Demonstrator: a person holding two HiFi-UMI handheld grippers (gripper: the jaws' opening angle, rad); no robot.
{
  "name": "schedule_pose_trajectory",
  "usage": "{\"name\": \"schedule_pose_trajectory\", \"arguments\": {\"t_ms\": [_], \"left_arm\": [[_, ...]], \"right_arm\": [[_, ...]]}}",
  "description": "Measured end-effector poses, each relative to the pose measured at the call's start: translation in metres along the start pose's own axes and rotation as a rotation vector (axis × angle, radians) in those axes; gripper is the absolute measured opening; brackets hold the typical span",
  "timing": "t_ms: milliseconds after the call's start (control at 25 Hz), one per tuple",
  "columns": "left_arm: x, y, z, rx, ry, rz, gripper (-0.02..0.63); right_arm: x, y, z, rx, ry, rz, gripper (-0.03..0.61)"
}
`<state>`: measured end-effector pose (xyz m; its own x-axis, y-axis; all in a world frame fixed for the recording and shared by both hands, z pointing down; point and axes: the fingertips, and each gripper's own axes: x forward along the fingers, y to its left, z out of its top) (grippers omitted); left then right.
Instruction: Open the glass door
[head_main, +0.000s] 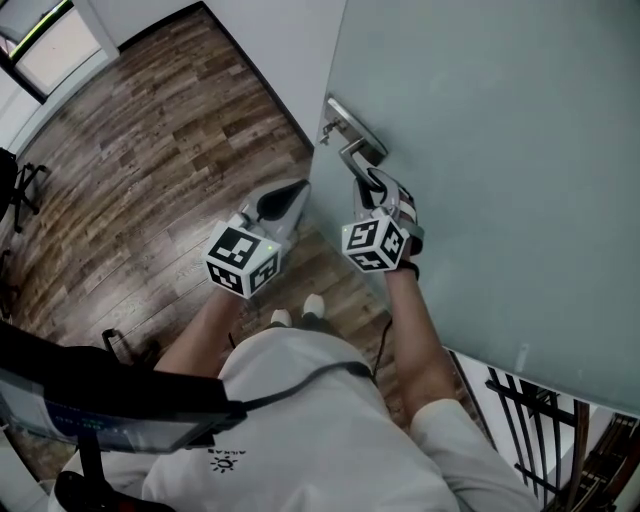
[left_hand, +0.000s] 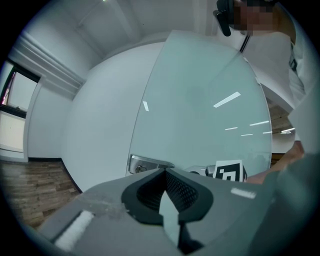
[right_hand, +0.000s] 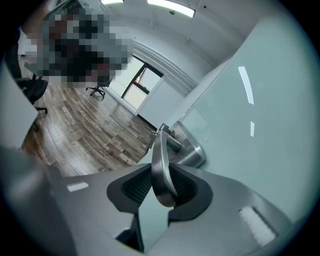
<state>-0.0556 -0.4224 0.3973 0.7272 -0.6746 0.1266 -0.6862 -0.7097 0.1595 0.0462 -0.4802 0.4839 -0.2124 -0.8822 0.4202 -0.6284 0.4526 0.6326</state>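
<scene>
- The glass door (head_main: 500, 150) filled the right side of the head view. It was one big frosted pane, pale blue-green and smooth, with streaks of ceiling light reflected on it.
- Its handle (head_main: 355, 155) sat near the door's free edge. It was a curved lever in brushed metal, on a shiny rounded metal plate (right_hand: 192, 152).
- The right gripper (right_hand: 162, 185) had its jaws clamped on that lever, which ran straight down between the black ribbed pads.
- The left gripper (left_hand: 165, 172) had its jaws pressed together with nothing in them. It hung just beside the door edge, not touching it, and pointed at the glass.
- Both grippers had grey matte bodies and a cube with black-and-white squares on the back.
- The floor (head_main: 130, 150) was dark wood-look planks with a streaky grain.
- A plain white wall (head_main: 270, 40) stood behind the door edge, with a dark skirting line along its foot.
- A black office chair (right_hand: 97, 90) stood well away across the room, near a dark-framed window (right_hand: 137, 82).
- A dark railing (head_main: 540, 430) with thin upright bars showed below the door's bottom edge, on the far right.
- The person's light shoes (head_main: 297, 312) were on the planks close to the door, between the two arms.
</scene>
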Motion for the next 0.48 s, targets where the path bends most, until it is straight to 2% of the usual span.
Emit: {"name": "schedule_pose_trajectory", "arguments": {"t_ms": [480], "left_arm": [[0.073,-0.001,0.009,-0.002,0.021,-0.003,0.005]], "right_arm": [[0.033,-0.053,-0.032,0.035,0.030,-0.009,0.101]]}}
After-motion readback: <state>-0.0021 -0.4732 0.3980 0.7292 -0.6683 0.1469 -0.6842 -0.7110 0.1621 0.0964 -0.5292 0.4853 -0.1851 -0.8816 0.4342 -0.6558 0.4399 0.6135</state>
